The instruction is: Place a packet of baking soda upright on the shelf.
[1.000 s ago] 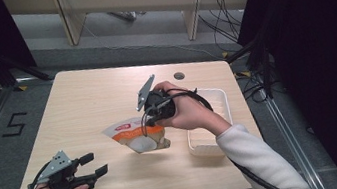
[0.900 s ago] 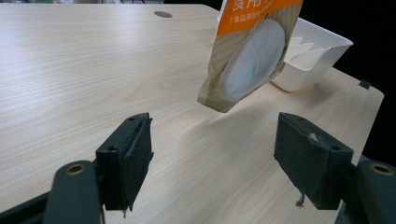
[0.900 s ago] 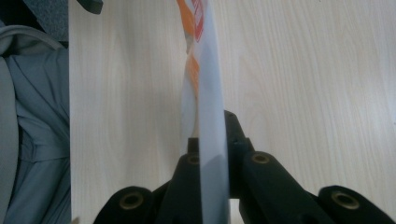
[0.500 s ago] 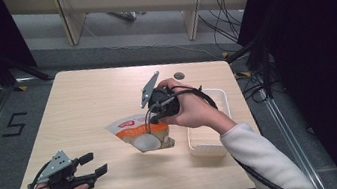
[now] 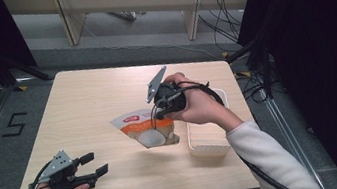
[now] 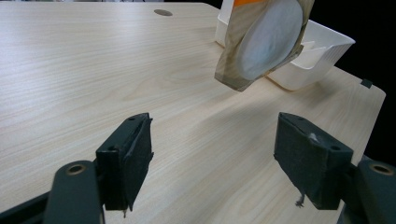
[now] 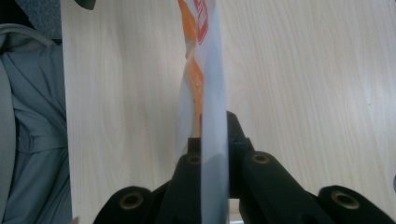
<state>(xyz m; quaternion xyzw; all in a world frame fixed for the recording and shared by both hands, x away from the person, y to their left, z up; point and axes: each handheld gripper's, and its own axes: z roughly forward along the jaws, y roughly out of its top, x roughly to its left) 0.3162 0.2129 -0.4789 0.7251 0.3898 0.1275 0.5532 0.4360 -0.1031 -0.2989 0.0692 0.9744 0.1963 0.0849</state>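
Note:
A flat snack packet (image 5: 145, 128), orange, white and tan with a pale disc printed on it, hangs above the middle of the table. My right gripper (image 5: 158, 113) is shut on its upper right edge and holds it clear of the wood. In the right gripper view the packet (image 7: 201, 79) stands edge-on between the closed jaws. My left gripper (image 5: 93, 165) rests open near the table's front left corner, nothing between its pads (image 6: 128, 156). From there the packet (image 6: 264, 39) hangs ahead, in front of the white tray (image 6: 322, 51).
A shallow white plastic tray (image 5: 209, 141) sits at the table's right edge, beside the raised packet. A small dark round hole (image 6: 163, 12) marks the far side of the tabletop. Cables trail from both grippers off the table.
The right gripper has carried the packet higher and a little toward the tray on the right. The left gripper has stayed open in the same place.

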